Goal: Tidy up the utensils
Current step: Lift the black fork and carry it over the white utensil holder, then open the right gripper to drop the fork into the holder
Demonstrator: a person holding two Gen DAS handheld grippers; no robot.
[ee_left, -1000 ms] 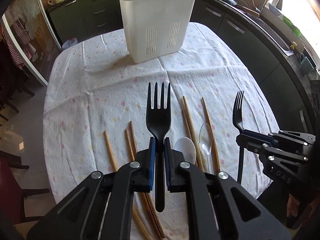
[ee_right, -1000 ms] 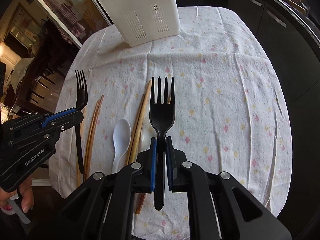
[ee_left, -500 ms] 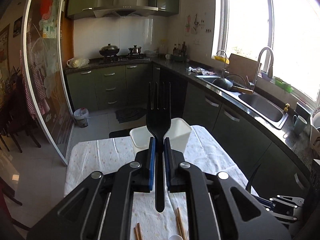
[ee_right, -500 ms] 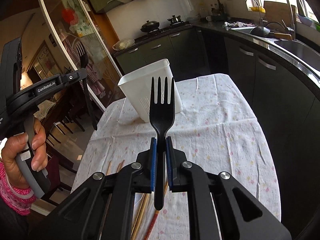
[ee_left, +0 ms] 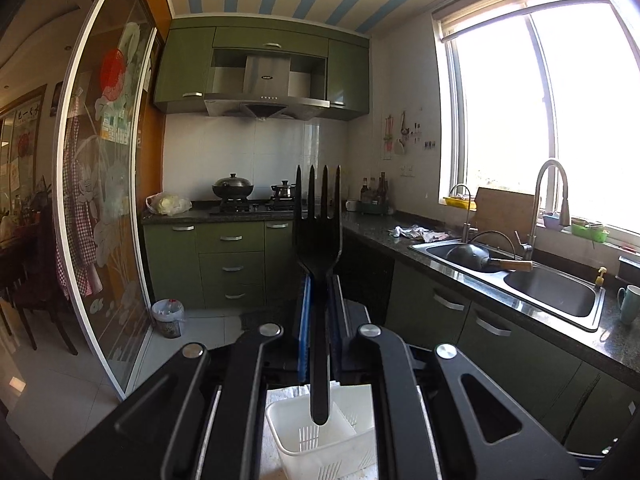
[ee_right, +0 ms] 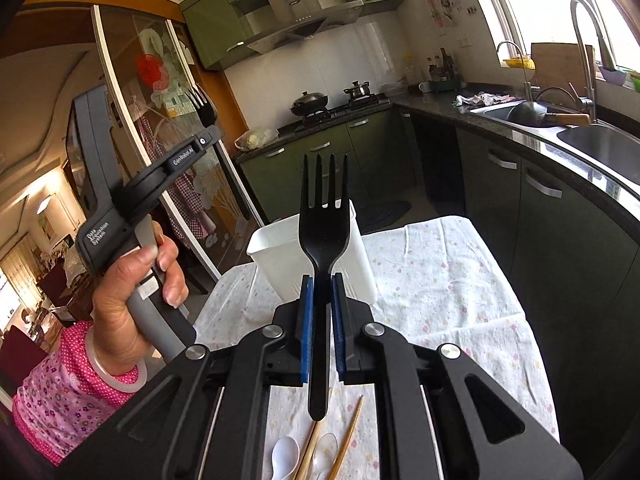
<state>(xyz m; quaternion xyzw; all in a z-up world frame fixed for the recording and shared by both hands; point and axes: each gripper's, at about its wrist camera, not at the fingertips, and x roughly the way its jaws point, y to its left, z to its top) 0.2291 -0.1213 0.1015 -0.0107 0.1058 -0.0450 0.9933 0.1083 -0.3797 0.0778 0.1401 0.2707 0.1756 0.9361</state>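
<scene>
- The left gripper [ee_left: 319, 292] is pinching a black plastic fork [ee_left: 319, 236] by its handle between blue pads, tines pointing up toward the stove wall.
- The white slotted utensil holder [ee_left: 320, 436] is sitting on the table below that fork's handle end.
- The right gripper [ee_right: 322, 292] is clamping a second black fork [ee_right: 324, 220], tines up, in front of the holder.
- A person's hand [ee_right: 132, 280] is gripping the left tool's handle.
- Wooden chopsticks [ee_right: 348, 436] and a white spoon [ee_right: 285, 452] are lying on the floral tablecloth [ee_right: 440, 280].
</scene>
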